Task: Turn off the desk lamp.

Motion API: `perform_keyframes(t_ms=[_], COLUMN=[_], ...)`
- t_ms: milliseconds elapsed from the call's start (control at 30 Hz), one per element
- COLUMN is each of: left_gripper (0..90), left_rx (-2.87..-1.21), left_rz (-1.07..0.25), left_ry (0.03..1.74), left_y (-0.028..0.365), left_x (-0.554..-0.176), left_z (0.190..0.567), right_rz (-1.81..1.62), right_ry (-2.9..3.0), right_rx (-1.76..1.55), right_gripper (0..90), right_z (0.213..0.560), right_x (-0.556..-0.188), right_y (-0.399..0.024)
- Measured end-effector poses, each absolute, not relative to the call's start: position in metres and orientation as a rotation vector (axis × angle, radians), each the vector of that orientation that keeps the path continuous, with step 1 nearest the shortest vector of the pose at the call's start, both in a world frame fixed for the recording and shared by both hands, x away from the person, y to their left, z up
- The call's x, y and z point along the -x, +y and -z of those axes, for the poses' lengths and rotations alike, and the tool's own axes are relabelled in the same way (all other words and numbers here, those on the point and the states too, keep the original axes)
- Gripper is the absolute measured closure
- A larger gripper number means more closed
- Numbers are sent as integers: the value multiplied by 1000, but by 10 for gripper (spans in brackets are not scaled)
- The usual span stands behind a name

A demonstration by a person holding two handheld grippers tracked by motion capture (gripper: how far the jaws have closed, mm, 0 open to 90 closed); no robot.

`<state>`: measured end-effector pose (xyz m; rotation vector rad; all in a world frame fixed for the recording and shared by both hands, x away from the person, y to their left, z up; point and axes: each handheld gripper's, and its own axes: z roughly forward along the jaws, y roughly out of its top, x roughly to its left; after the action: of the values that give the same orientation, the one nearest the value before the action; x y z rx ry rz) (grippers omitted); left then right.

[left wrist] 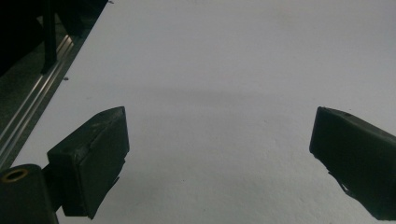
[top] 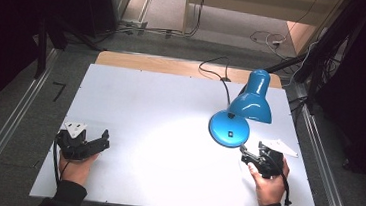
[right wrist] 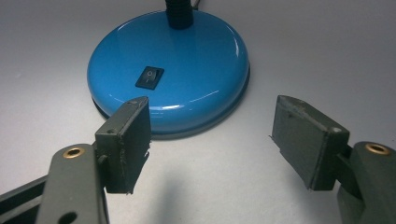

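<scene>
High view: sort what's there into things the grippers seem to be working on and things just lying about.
Likely in play:
blue desk lamp, lit
its rocker switch
right gripper, open, at the lamp base
left gripper, open over bare table

Just about:
floor cables

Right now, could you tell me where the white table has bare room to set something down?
The white table is bare across its left half and middle, from the left gripper up to the far wooden edge. It is crowded at the right, where the blue desk lamp stands beside the open right gripper.
</scene>
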<state>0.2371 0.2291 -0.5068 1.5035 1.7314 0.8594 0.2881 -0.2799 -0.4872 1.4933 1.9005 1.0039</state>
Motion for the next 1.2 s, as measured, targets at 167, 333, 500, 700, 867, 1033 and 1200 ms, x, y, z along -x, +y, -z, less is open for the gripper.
perform_keyframes(t_ms=[167,333,500,700,867,1033,1200], left_gripper=[56,56,56,56,56,56,56], left_rx=[-1503,-1503,-1501,-1503,-1503,-1505,-1504], left_rz=[-859,-858,-858,-856,-857,-856,-858], left_ry=[1729,1728,1727,1727,1726,1727,1728], left_y=[229,229,229,229,229,230,230], left_x=[-237,-237,-237,-237,-237,-237,-237], left_z=[507,507,507,506,506,507,506], right_rz=[-1008,-1016,-1019,-1030,-1025,-1029,-1036], right_ry=[1909,1916,1916,1911,1923,1923,1934], right_rx=[-1487,-1478,-1478,-1471,-1465,-1455,-1445], right_gripper=[289,313,328,367,379,420,462], right_z=[487,487,487,487,487,489,488], right_x=[-289,-291,-292,-293,-296,-297,-299], right_y=[-276,-272,-269,-265,-261,-258,-255])
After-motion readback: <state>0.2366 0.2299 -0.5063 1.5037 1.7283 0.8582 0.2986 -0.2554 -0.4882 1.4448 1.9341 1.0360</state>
